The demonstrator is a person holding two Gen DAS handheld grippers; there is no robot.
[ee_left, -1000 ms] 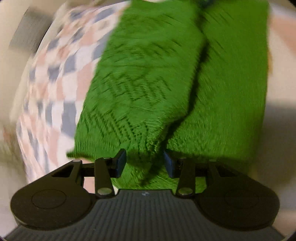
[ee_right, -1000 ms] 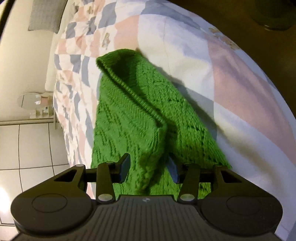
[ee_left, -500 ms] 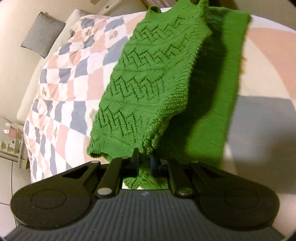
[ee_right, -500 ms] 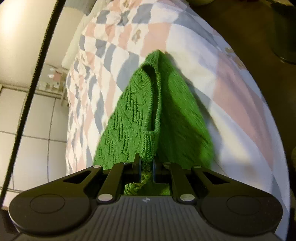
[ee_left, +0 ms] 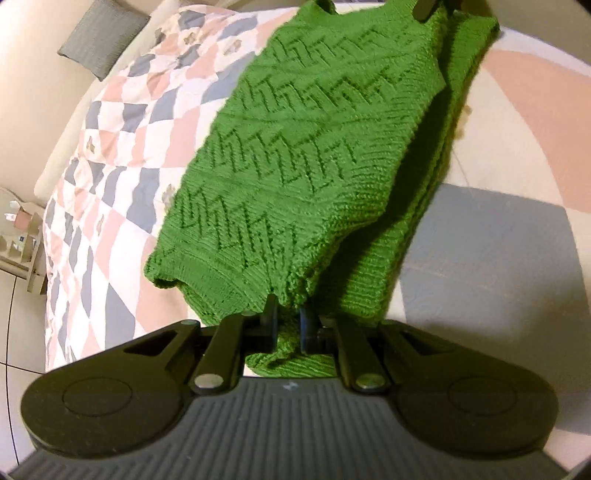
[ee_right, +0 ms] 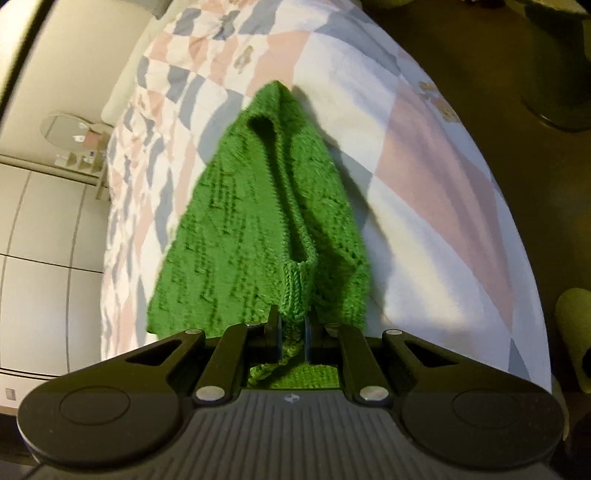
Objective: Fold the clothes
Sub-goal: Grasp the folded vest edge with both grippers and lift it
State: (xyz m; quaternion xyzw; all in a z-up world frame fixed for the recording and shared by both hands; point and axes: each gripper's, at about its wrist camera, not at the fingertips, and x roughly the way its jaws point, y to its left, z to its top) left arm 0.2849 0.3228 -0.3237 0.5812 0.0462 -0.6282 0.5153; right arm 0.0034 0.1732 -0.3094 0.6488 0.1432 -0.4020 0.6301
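Observation:
A green knitted sweater (ee_left: 314, 147) with a zigzag pattern hangs stretched above the patchwork bed cover (ee_left: 122, 147). My left gripper (ee_left: 289, 319) is shut on its near edge, and folds of knit droop to either side of the fingers. In the right wrist view the same sweater (ee_right: 251, 229) runs away from me in a long doubled fold, and my right gripper (ee_right: 291, 325) is shut on a ribbed edge of it. At the top of the left wrist view the other gripper's dark tip (ee_left: 424, 7) shows at the sweater's far end.
The bed cover (ee_right: 406, 155) is checked in pink, grey and white. A grey cushion (ee_left: 99, 37) lies near the bed's head. A small white shelf (ee_left: 18, 236) with small items stands beside the bed on a tiled floor (ee_right: 40, 229). Dark furniture (ee_right: 554, 66) stands off the bed's right side.
Both grippers closed on the sweater's edge, having been open a second ago. They then lifted it, so the knit now hangs stretched between them above the bed.

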